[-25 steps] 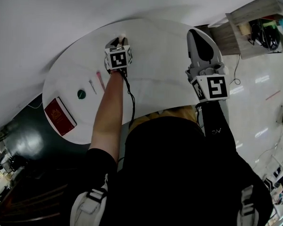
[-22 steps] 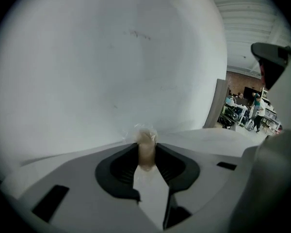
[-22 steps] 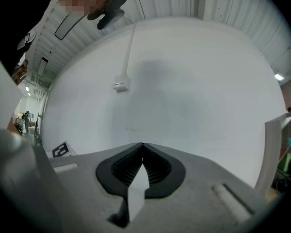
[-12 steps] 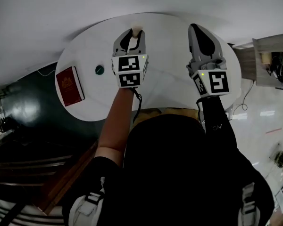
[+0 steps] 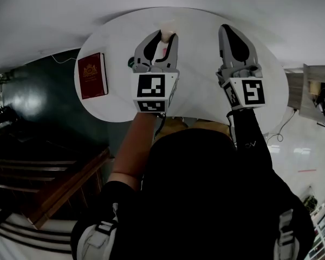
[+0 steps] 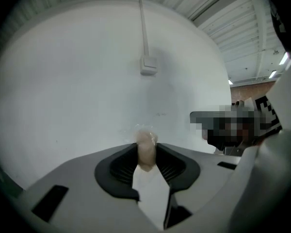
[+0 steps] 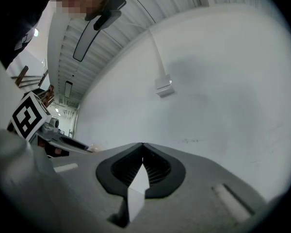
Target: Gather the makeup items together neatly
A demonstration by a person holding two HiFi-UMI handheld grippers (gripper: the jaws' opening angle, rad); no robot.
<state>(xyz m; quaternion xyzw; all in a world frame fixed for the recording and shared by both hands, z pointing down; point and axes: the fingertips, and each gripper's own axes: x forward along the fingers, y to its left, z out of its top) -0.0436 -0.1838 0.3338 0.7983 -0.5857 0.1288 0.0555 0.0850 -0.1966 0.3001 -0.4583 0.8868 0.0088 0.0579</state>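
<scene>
My left claw (image 6: 146, 145) pinches 1 small pale beige makeup item (image 6: 146, 154) between its tips, above the far side of the round white bench (image 5: 197, 91). My right claw (image 7: 142, 147) is closed on nothing, its tips meeting.

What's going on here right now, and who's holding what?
A person works over a round white table with a gripper in each hand. The left gripper has its jaws closed on a small pale beige item, held up off the table. The right gripper is alongside, jaws shut and empty. A red booklet lies near the table's left edge, and a small dark round item peeks out beside the left gripper.
</scene>
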